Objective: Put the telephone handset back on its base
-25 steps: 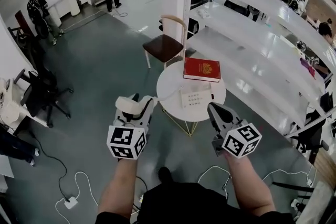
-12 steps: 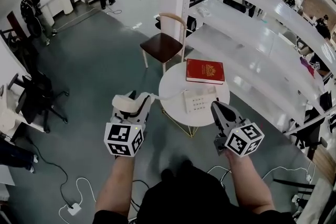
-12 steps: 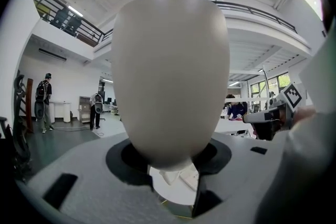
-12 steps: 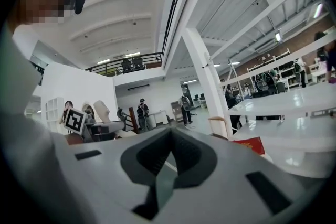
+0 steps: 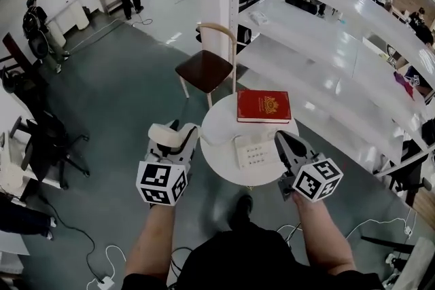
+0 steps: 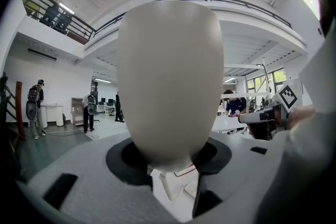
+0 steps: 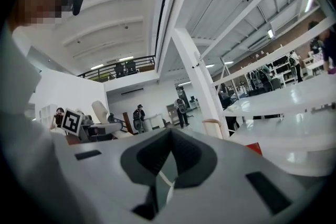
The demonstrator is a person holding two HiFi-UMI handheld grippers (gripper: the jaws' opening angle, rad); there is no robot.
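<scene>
— Grey-green floor all round, and a small round white table (image 5: 216,146) with a glossy top. What lies on it?

— A hard-covered red book (image 5: 263,106) at the far side. Nearer lies a flat, rectangular white telephone base (image 5: 255,151) with rows of keys.

— And the handset (image 5: 168,134)?

— Smooth cream plastic, rounded at the end, held off the table's left edge, apart from the base. The left gripper (image 5: 178,138) has its jaws set wide and clamped on it, and the bulging end fills the left gripper view.

— The right gripper (image 5: 285,141)?

— It hangs over the table's right side, just beside the base, jaws together with nothing between them.
</scene>
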